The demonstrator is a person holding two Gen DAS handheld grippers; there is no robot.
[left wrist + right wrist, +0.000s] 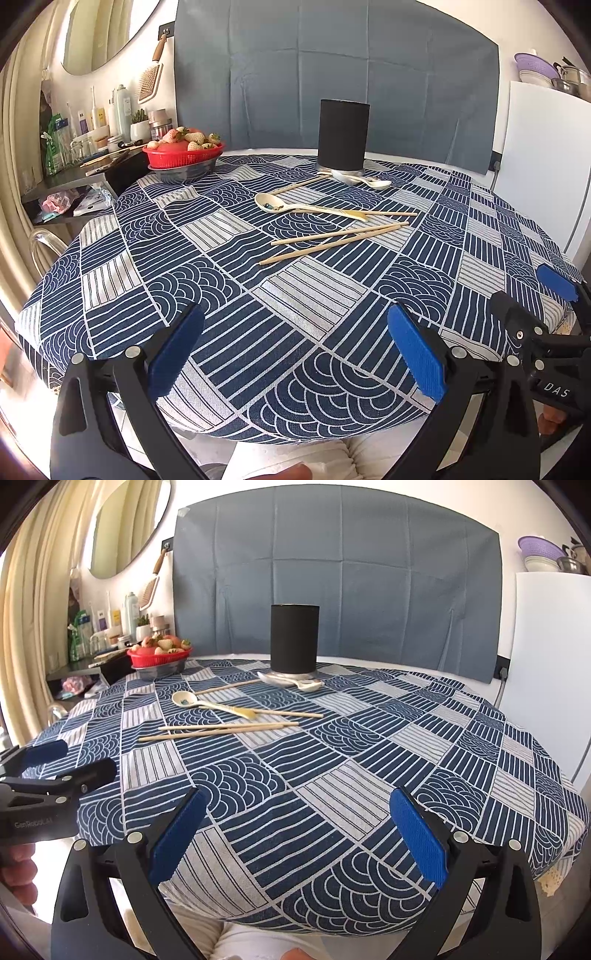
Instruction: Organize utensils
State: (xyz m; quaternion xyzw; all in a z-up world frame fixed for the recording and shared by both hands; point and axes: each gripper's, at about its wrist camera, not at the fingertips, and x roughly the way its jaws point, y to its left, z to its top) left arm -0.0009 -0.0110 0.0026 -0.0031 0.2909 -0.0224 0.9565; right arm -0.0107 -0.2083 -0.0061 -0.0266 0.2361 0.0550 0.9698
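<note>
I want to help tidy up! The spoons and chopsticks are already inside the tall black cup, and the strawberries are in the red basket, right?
Not quite. The spoons and chopsticks lie loose on the tablecloth in front of the tall black cup, not inside it; the right wrist view shows this. The strawberries are indeed in the red basket.

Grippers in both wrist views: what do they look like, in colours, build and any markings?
Both are alike: the left gripper and right gripper have black plastic frames with silver rivets and two fingers faced with textured blue pads. White lettering shows on the bodies: "DAS" on the right one, "GenRobot" on the left. No cables visible. Bare fingers hold the handles.
</note>
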